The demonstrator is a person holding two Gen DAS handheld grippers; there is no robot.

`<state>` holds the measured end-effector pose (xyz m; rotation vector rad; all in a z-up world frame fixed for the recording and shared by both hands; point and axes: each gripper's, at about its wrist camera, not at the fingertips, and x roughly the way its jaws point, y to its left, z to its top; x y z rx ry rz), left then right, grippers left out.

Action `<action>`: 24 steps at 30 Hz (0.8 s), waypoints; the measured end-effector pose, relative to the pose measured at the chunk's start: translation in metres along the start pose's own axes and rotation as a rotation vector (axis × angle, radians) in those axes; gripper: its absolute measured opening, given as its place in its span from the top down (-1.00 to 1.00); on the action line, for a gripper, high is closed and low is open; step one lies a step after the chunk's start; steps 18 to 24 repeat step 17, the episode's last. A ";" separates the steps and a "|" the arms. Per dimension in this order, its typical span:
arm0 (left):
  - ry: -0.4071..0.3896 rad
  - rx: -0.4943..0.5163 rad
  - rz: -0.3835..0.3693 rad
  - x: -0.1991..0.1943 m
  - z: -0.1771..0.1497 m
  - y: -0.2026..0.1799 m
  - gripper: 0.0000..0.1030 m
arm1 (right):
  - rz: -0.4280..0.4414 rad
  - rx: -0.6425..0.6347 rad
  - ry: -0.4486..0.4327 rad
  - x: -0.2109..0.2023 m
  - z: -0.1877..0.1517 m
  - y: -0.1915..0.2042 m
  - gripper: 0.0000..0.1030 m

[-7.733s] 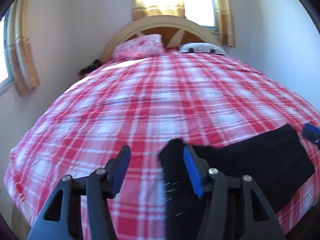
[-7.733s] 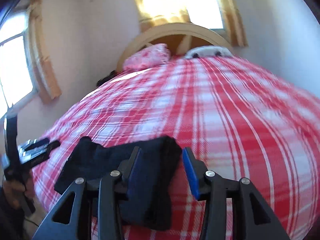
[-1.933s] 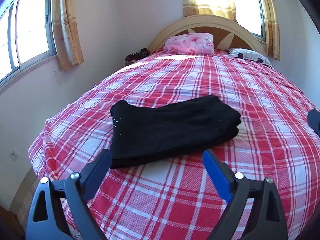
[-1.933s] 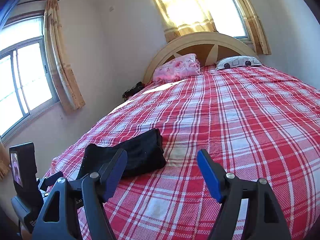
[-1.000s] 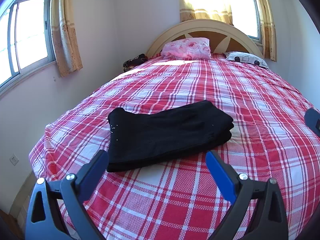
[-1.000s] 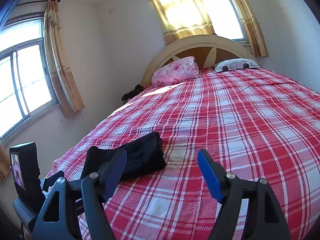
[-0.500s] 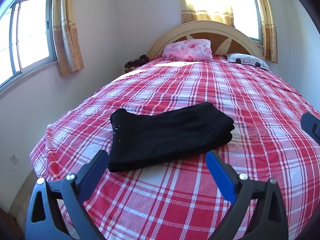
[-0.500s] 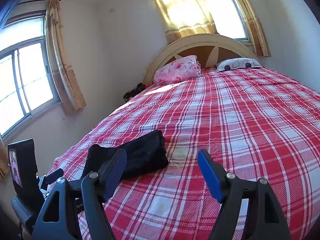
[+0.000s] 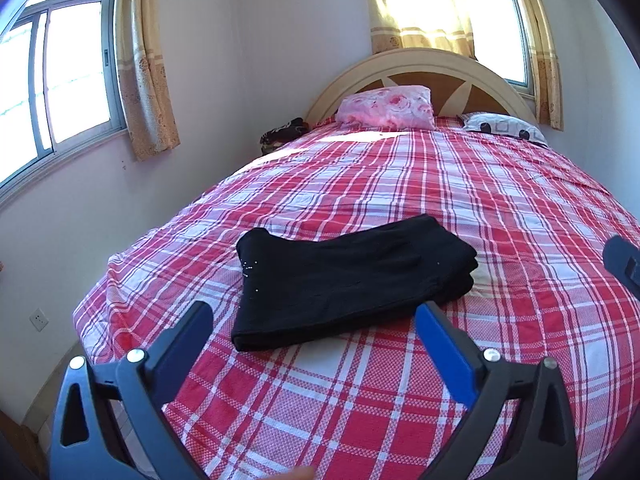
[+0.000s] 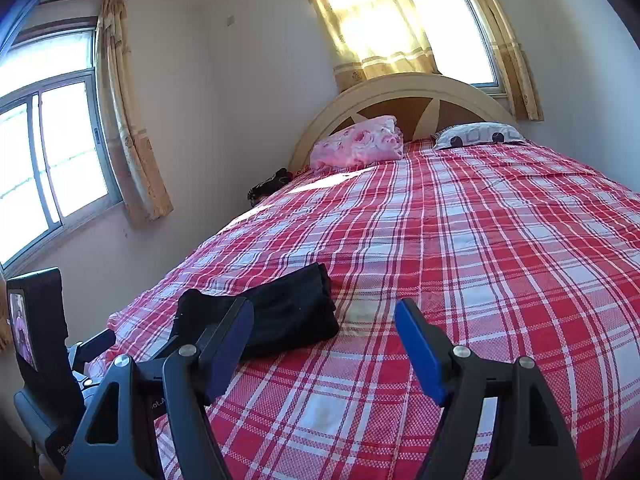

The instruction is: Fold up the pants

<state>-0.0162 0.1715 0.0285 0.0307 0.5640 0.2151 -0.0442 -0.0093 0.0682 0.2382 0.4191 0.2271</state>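
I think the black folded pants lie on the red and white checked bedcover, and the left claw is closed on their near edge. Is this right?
Not quite. The black folded pants do lie on the red and white checked bedcover, but the left claw is open and apart from them, holding nothing. The left wrist view shows this, with both blue pads spread short of the pants' near edge.

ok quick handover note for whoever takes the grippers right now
Left gripper: open, empty, held back from the pants.
Right gripper: open, empty, to the right of the pants.
Pants: black, folded into a compact stack, lying on the plaid bed near its foot, touched by neither gripper.
Done: the folding looks complete.
Left: probably nothing, maybe square up the edges.
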 end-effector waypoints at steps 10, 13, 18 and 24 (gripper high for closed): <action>0.037 -0.040 0.013 0.007 -0.002 0.007 -1.00 | -0.014 0.020 0.009 0.001 -0.002 -0.003 -0.45; 0.037 -0.025 0.012 0.006 -0.002 0.005 -1.00 | -0.012 0.019 0.009 0.001 -0.002 -0.002 -0.45; 0.041 -0.020 -0.007 0.006 -0.001 0.003 -1.00 | -0.008 0.020 0.008 0.001 -0.002 -0.002 -0.45; 0.041 -0.020 -0.007 0.006 -0.001 0.003 -1.00 | -0.008 0.020 0.008 0.001 -0.002 -0.002 -0.45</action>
